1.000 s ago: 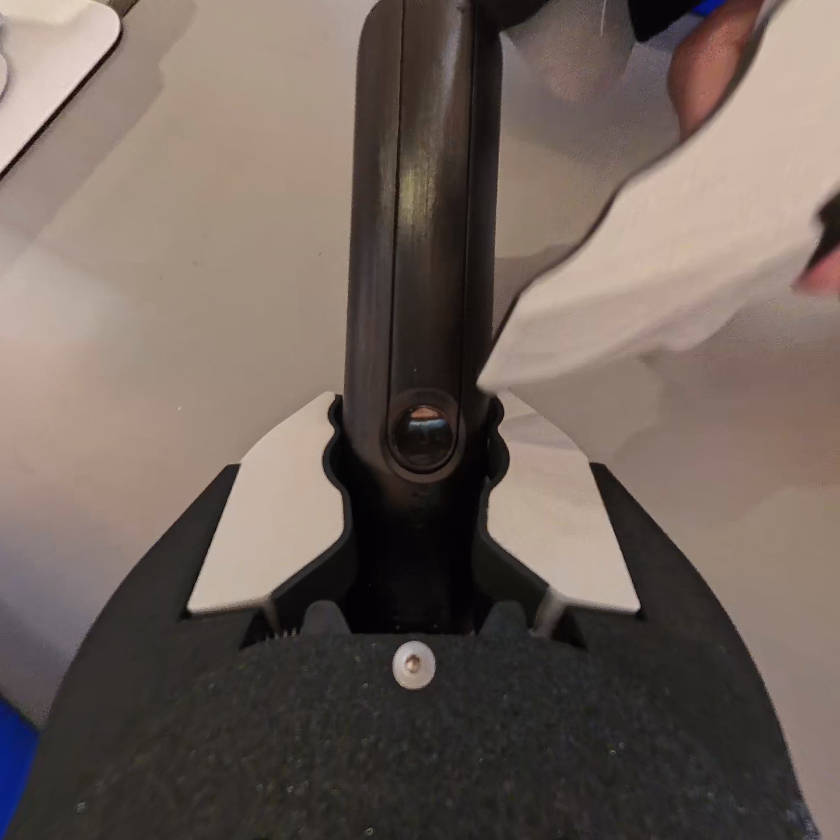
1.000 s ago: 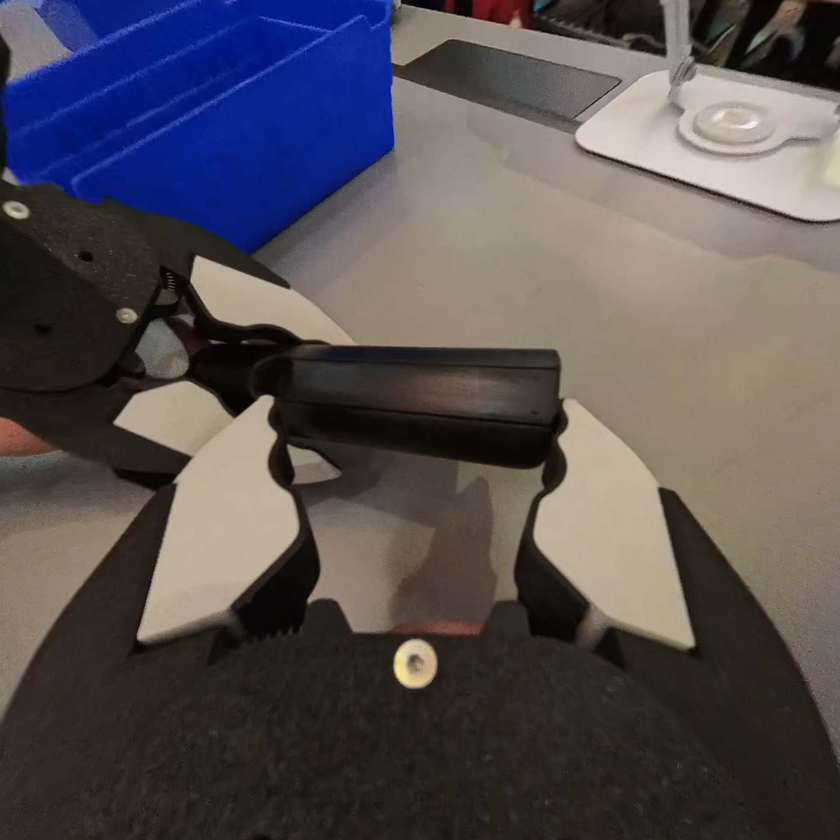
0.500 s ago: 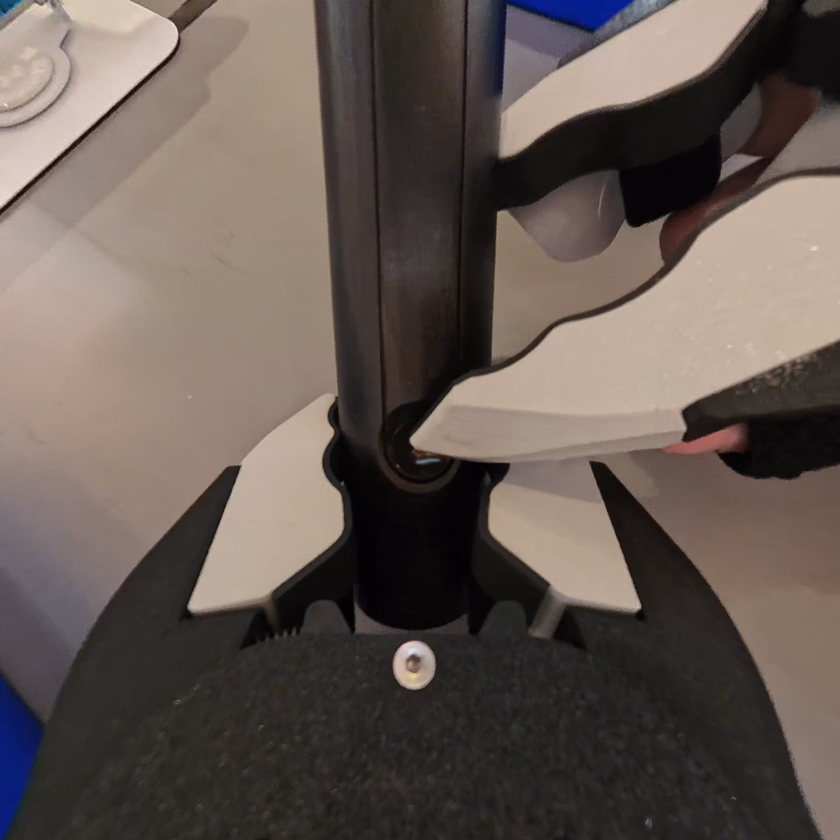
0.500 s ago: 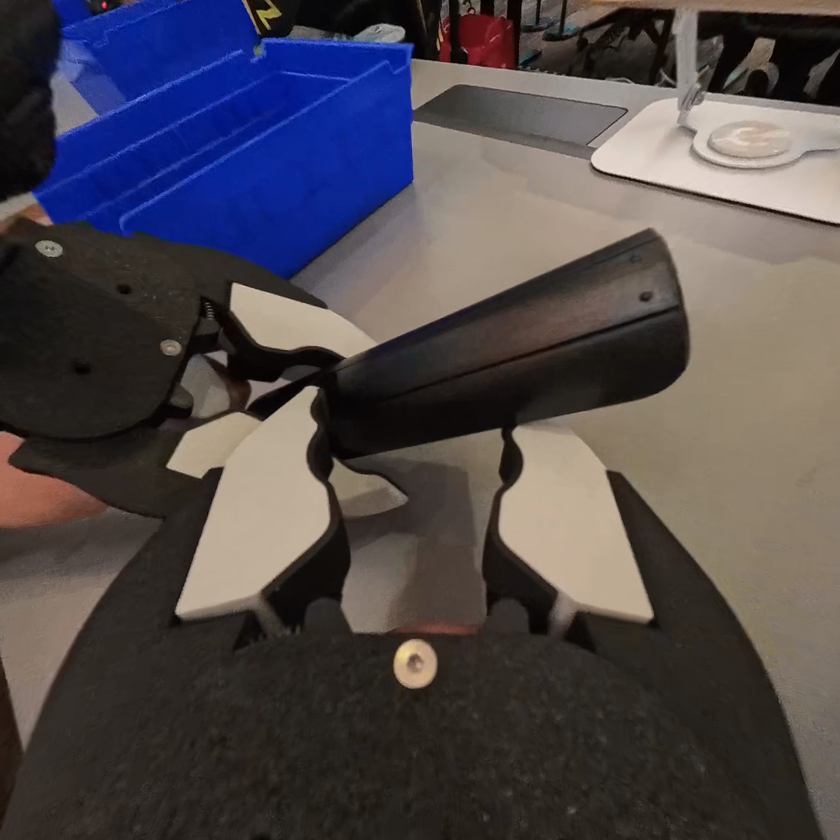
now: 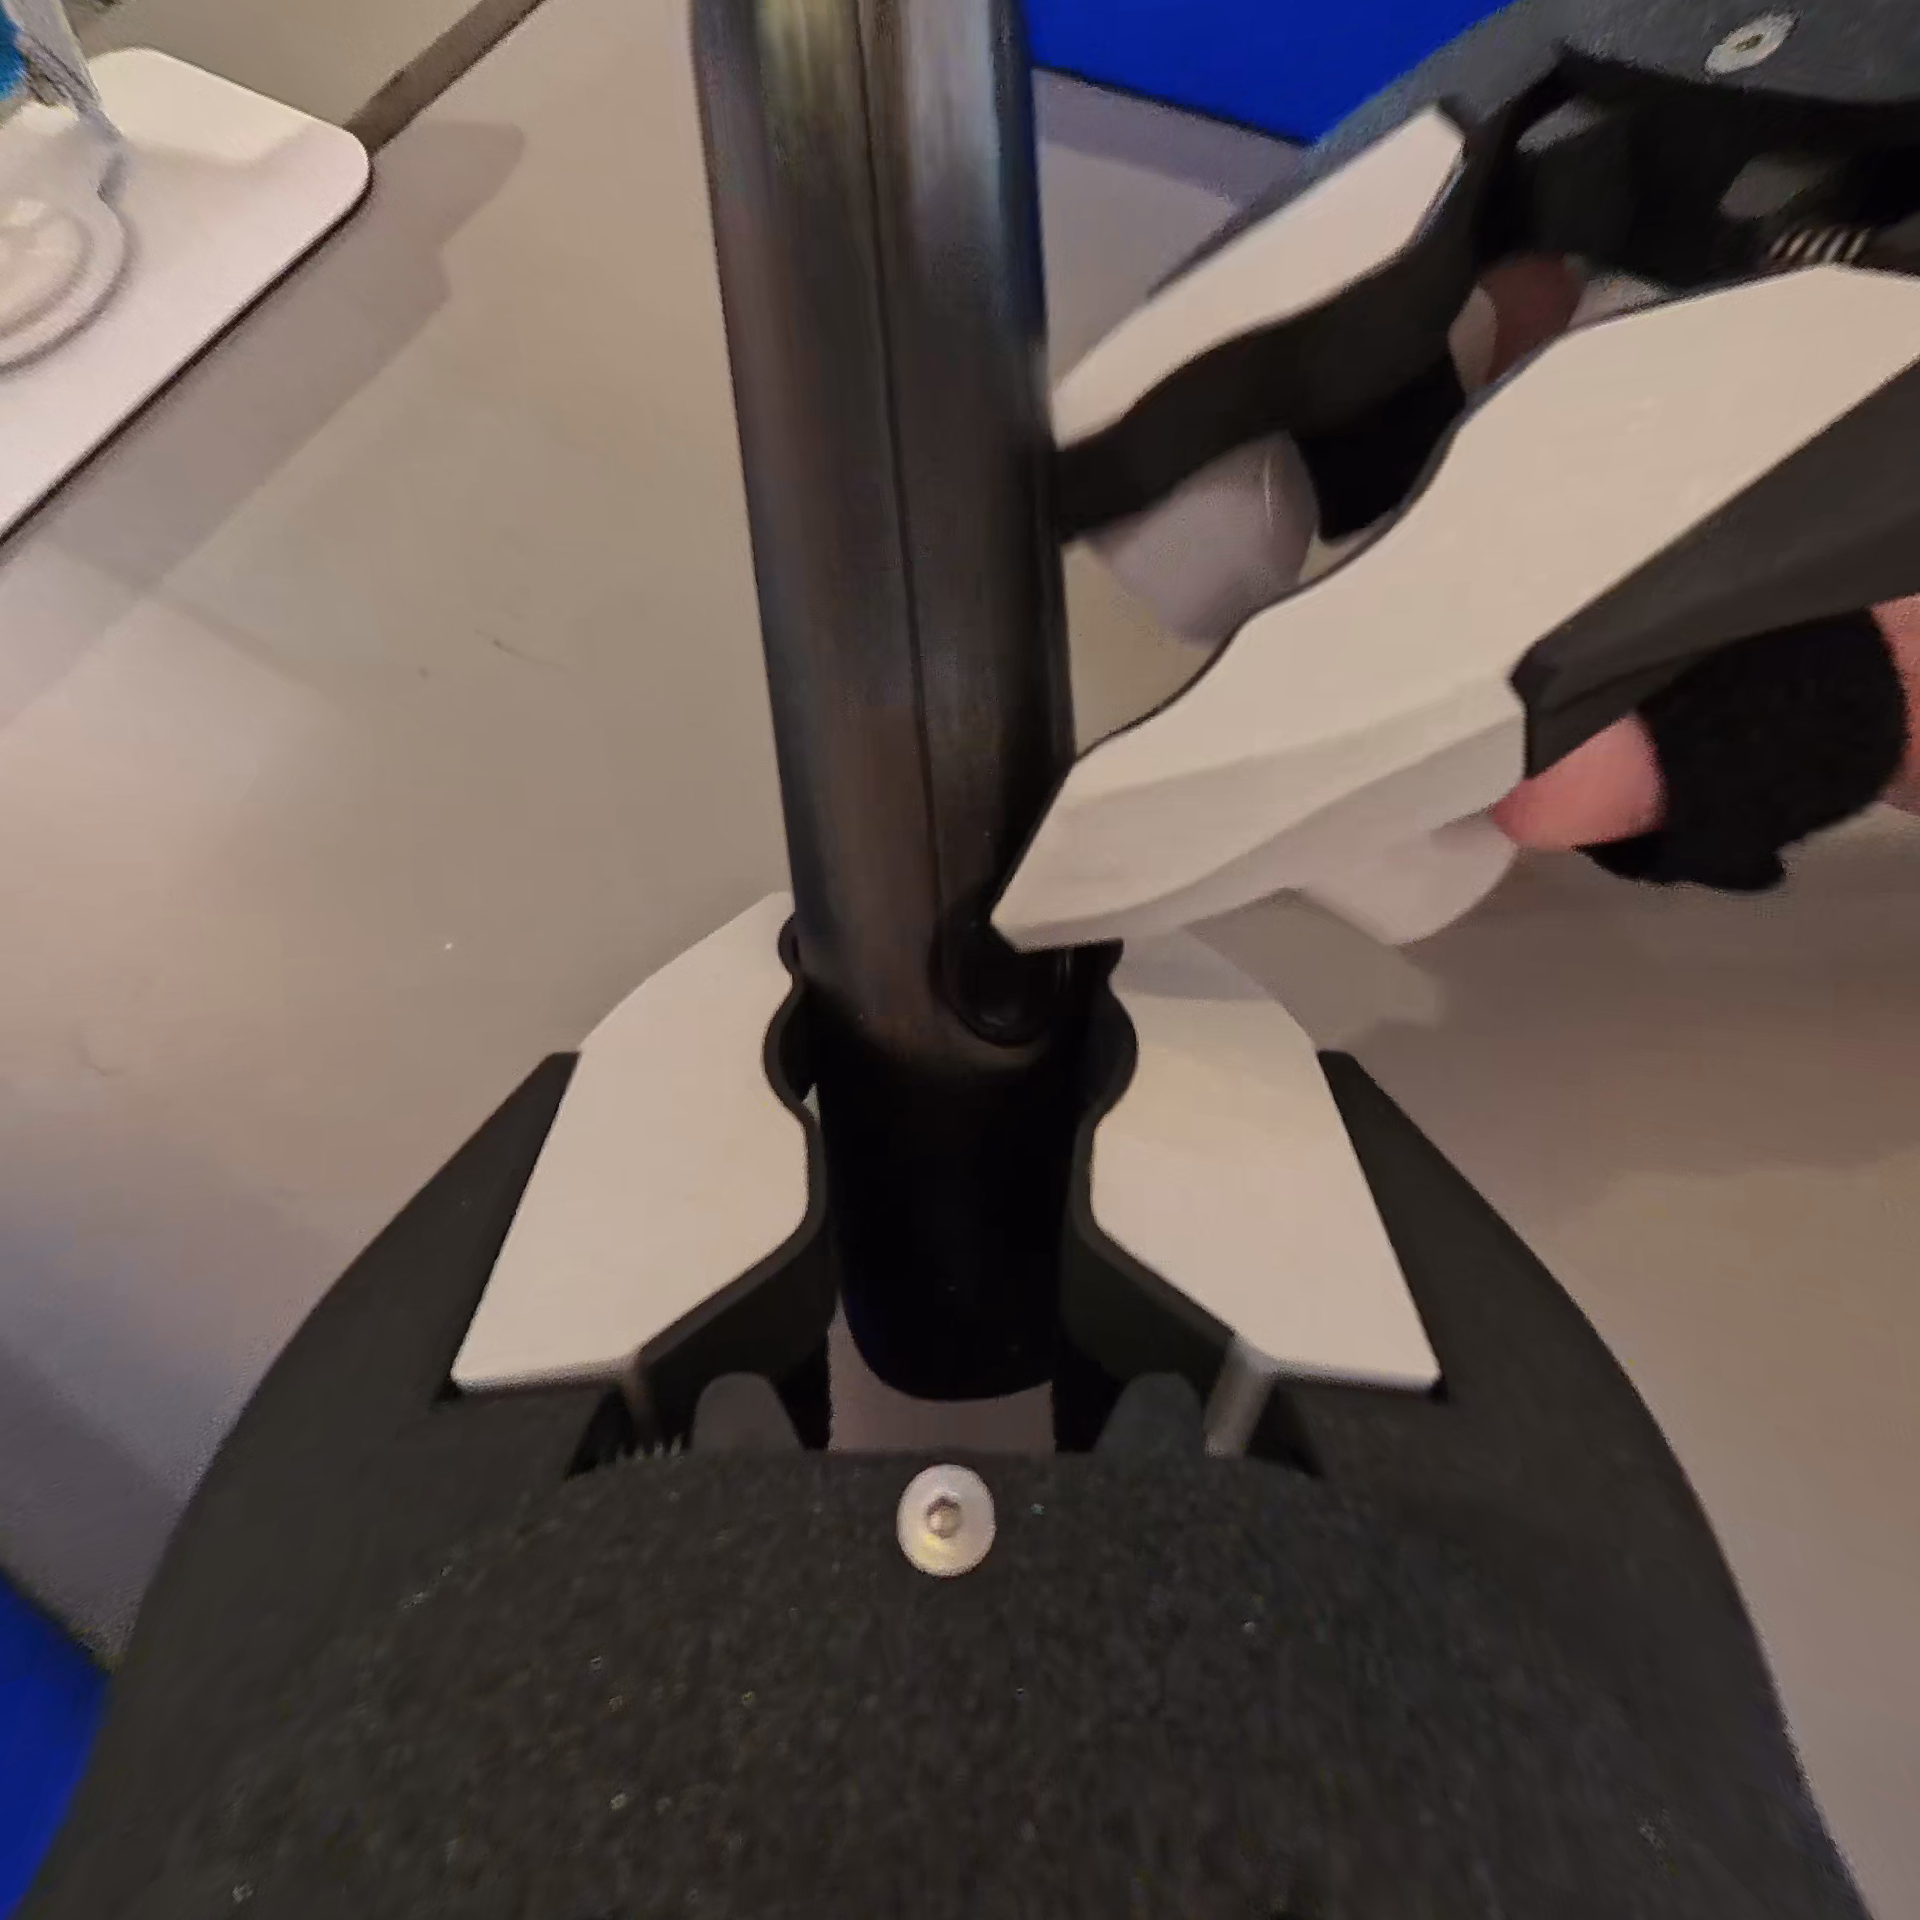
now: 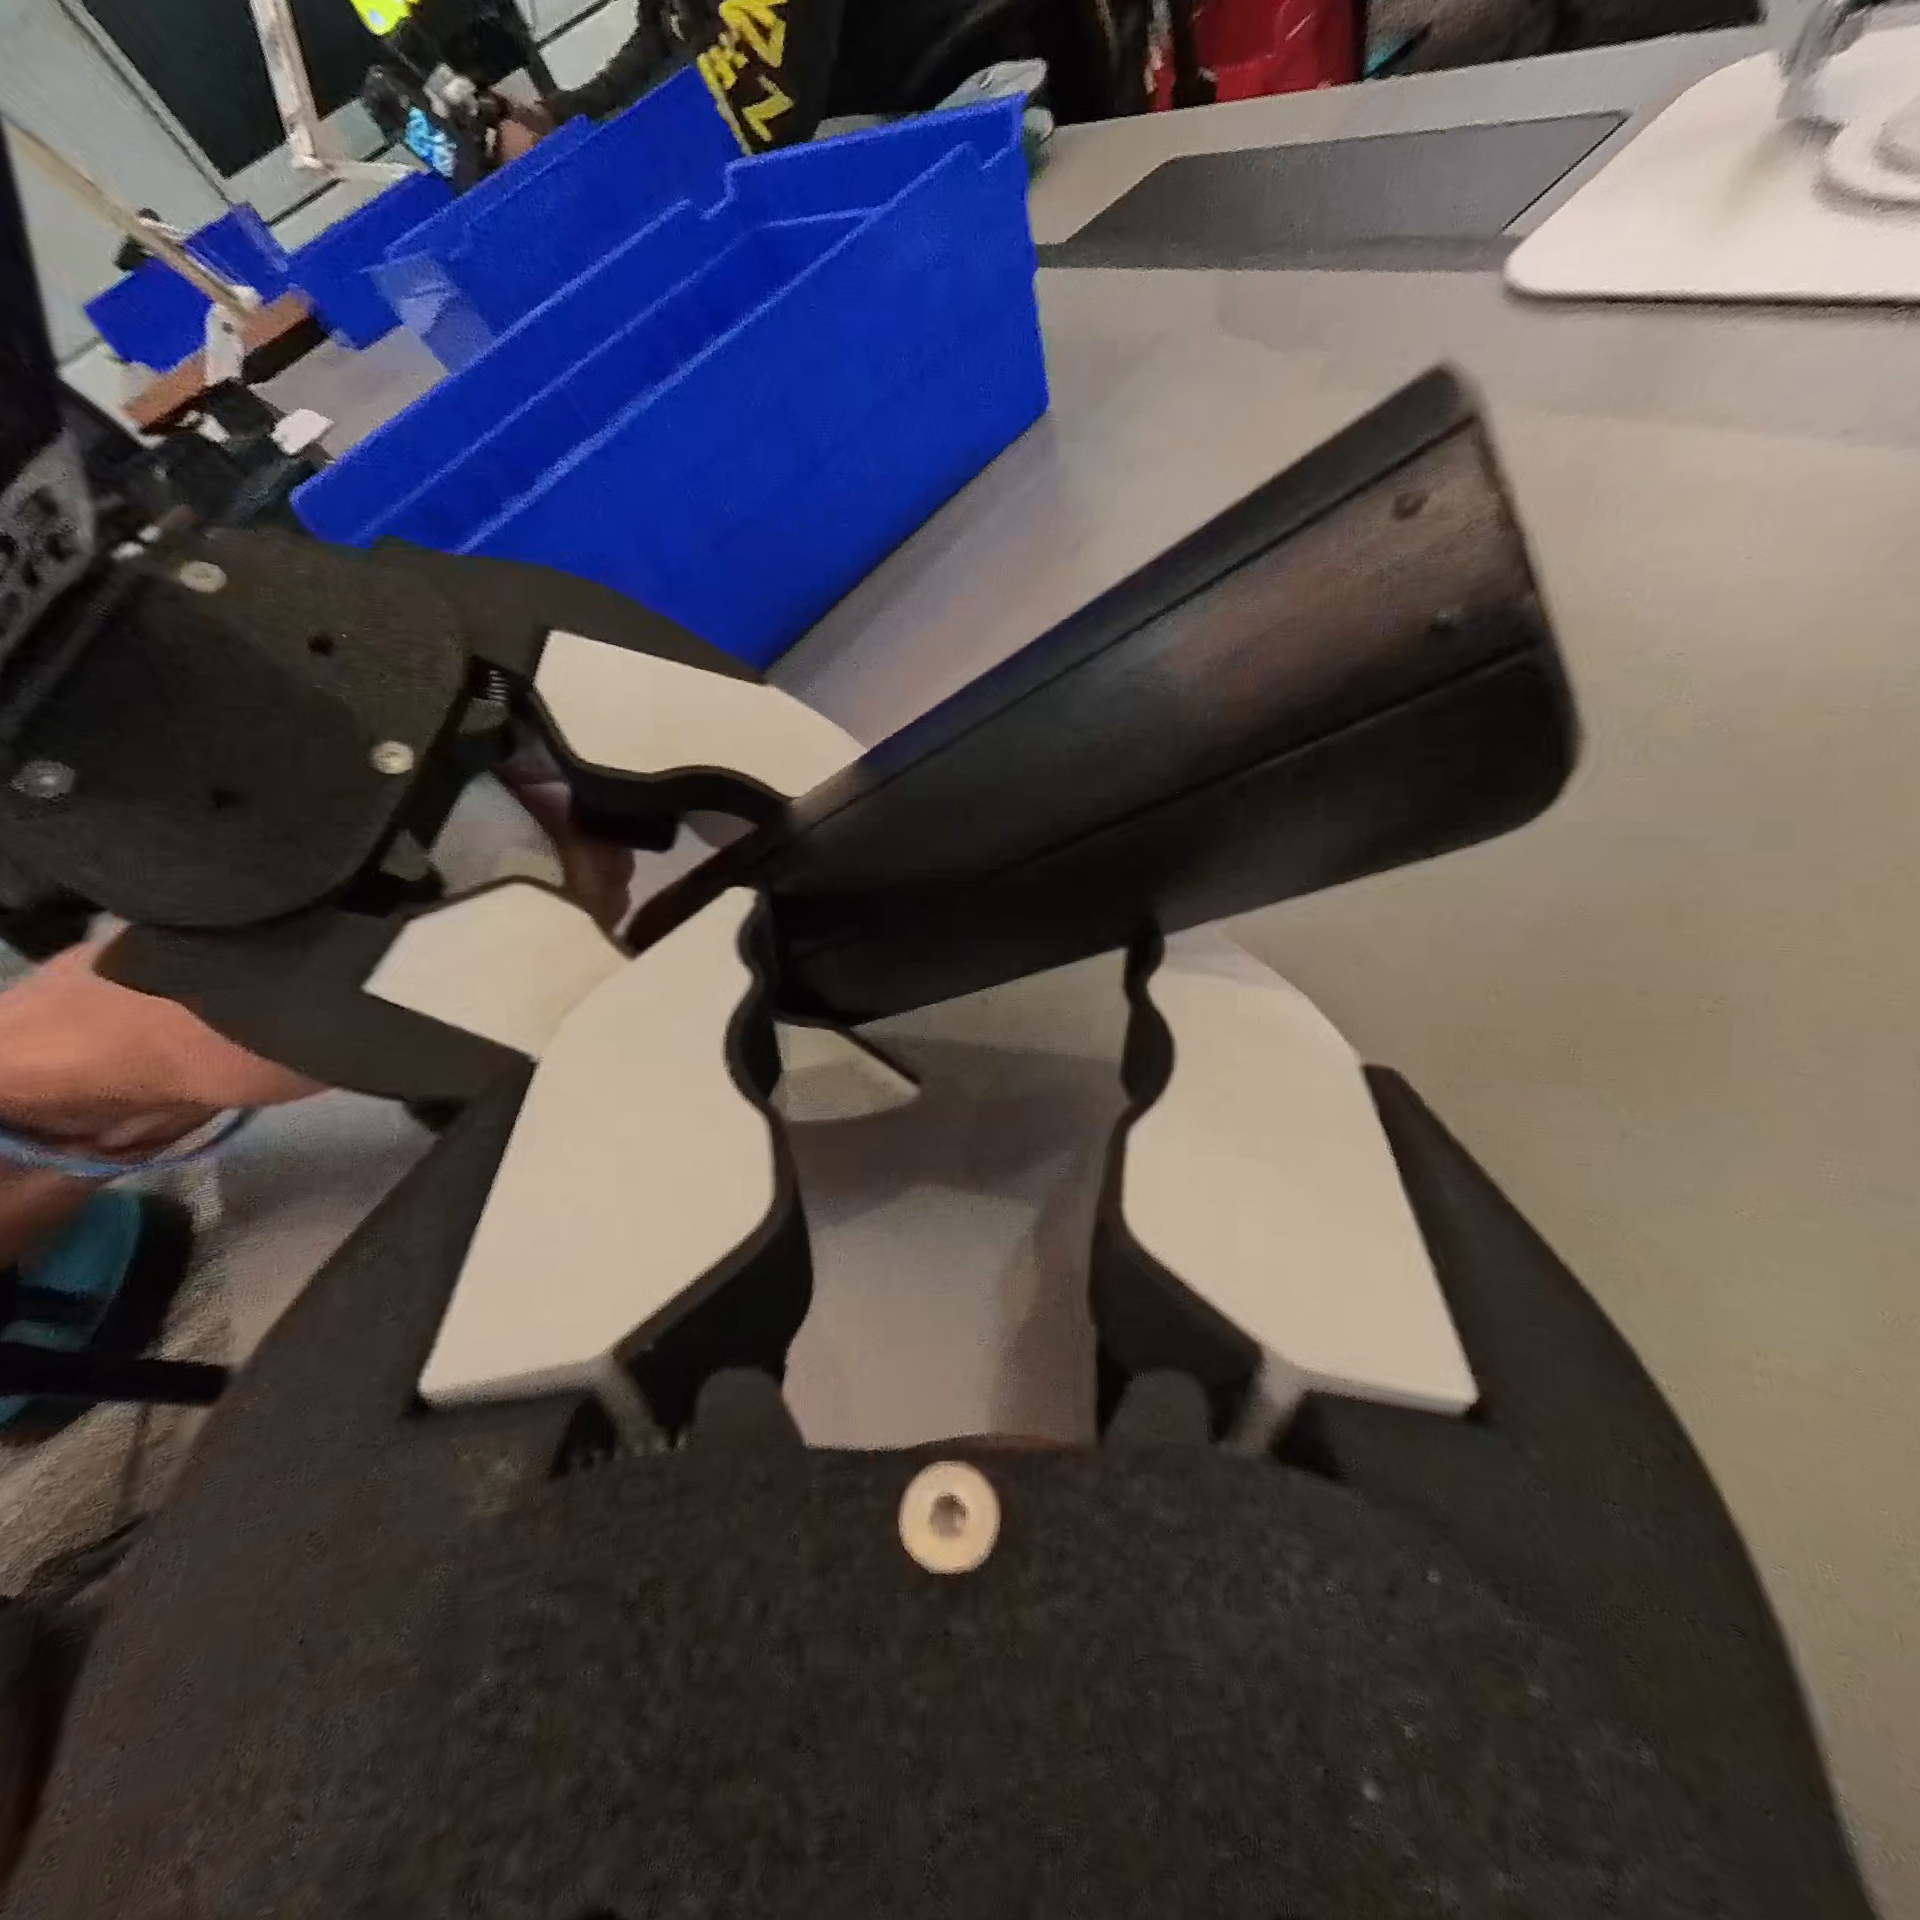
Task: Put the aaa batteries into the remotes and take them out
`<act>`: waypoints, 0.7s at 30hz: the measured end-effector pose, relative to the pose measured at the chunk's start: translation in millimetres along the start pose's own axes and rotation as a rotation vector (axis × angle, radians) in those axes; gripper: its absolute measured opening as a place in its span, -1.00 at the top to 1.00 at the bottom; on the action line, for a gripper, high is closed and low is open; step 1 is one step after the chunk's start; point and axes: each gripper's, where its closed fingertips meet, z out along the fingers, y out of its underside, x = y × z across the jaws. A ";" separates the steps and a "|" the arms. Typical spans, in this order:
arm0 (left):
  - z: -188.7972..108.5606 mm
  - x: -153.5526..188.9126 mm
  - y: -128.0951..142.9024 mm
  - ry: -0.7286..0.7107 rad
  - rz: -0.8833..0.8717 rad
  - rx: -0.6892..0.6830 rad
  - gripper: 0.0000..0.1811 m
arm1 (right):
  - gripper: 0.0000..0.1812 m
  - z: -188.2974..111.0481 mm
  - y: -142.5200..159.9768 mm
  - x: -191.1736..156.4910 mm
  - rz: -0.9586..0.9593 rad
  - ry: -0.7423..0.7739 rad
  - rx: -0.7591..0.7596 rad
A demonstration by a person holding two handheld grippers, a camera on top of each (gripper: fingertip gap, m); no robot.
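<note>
Gripping one end of a long black remote [image 5: 894,520], the left gripper [image 5: 951,1023] has its white fingers [image 5: 665,1164] clenched on either side of the dark casing, which runs straight ahead of them and out past the top of the left wrist view. A round dark button [image 5: 992,982] sits on the remote just beyond the fingertips. From the right of the held remote the right gripper [image 5: 1049,665] reaches in, its nearer white finger [image 5: 1278,769] touching the casing at that button and its farther finger lying against the remote higher up. A hand [image 5: 1766,769] in a black fingerless glove shows behind that gripper.

Seen from the right wrist view, the remote [image 6: 1195,727] crosses just ahead of the right gripper [image 6: 940,971], tilted, with its broad blunt end raised to the right of the fingers. The fingers [image 6: 623,1164] stand apart, spread to either side of the casing with a wide gap between them, and grasp nothing; the left fingertip touches the remote's underside. The left gripper [image 6: 665,862] holds the narrow end to the left of them. A blue bin [image 6: 748,436] stands on the grey bench [image 6: 1662,935] beyond the left finger, and a white tray [image 6: 1704,208] lies far ahead to the right. No batteries can be made out in either view.
</note>
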 end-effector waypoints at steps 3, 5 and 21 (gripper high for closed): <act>-2.8 3.2 0.1 0.048 -0.033 0.002 0.46 | 0.01 -5.8 -8.6 15.8 -0.123 0.099 0.032; -4.0 4.5 -0.8 0.055 -0.030 0.018 0.46 | -0.05 -7.7 -11.1 17.1 -0.151 0.107 0.036; -17.6 18.2 -19.7 0.057 0.110 0.193 0.31 | 0.71 -30.9 -37.6 1.5 0.635 -0.449 0.274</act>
